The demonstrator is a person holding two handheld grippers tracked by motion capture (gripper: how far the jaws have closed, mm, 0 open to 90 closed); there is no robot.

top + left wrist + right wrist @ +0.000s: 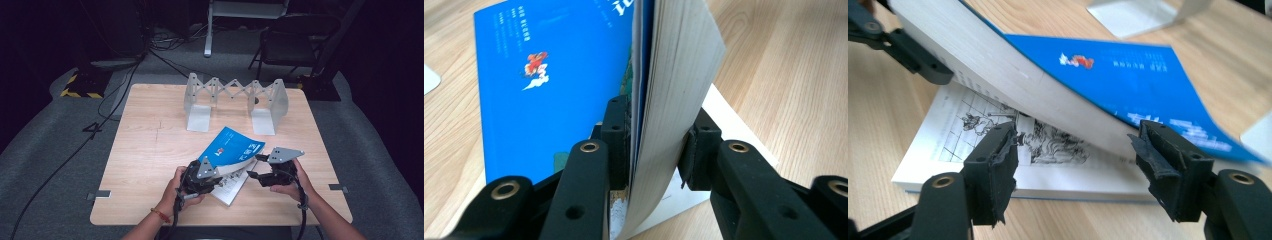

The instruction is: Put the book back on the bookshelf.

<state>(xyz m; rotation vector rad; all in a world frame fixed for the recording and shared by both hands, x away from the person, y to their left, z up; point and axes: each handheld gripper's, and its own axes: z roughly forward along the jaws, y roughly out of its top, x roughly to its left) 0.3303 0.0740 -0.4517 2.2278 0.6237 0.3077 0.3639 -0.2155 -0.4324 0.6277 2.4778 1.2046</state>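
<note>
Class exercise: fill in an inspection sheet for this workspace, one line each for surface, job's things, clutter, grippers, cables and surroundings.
Surface: wooden table, bare wood around the work.
Job's things: blue book, upper part lifted, illustrated page exposed.
Clutter: expandable bookend rack at the far edge.
Grippers: left gripper shut on the lifted pages; right gripper open around the book's edge.
Cables: black cables on the floor, left.
Surroundings: grey carpet, chair behind.

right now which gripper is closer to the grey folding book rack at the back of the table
Right. The right gripper sits at the book's right edge, nearer the rack. The left gripper, clamped on the lifted pages, is lower and farther back.
</note>
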